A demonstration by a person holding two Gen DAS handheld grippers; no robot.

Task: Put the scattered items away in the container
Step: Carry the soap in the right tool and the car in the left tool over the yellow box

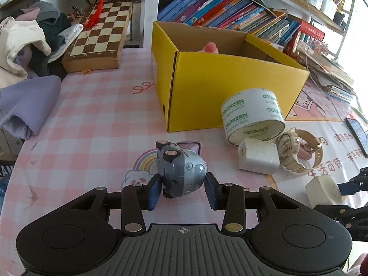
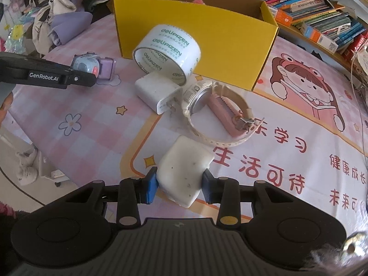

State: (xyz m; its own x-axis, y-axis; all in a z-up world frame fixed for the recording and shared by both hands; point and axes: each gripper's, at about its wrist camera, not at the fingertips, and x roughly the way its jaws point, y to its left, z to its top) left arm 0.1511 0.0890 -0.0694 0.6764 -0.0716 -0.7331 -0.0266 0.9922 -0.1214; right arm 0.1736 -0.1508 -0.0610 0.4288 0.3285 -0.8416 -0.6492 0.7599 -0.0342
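Note:
A yellow cardboard box (image 1: 230, 87) (image 2: 207, 34) stands open on the pink checked tablecloth, with something pink (image 1: 210, 47) inside. My left gripper (image 1: 182, 191) is shut on a grey-blue toy car (image 1: 181, 172) (image 2: 85, 64); a small purple item (image 1: 191, 146) lies just behind it. My right gripper (image 2: 179, 187) is shut on a white block (image 2: 184, 170) (image 1: 323, 194). Between the block and the box lie a tape roll (image 2: 168, 50) (image 1: 251, 115), a white charger (image 2: 154, 92) (image 1: 258, 158), and a cream watch (image 2: 207, 105) (image 1: 296, 154) looped around a pink piece (image 2: 223, 112).
A chessboard (image 1: 99, 34) and piled clothes (image 1: 25, 46) sit at the back left, and a lilac cloth (image 1: 25, 103) at the left edge. Leaning books (image 1: 230, 11) fill the shelf behind the box. A phone (image 1: 357, 133) lies at the right, near stacked papers (image 1: 329, 76).

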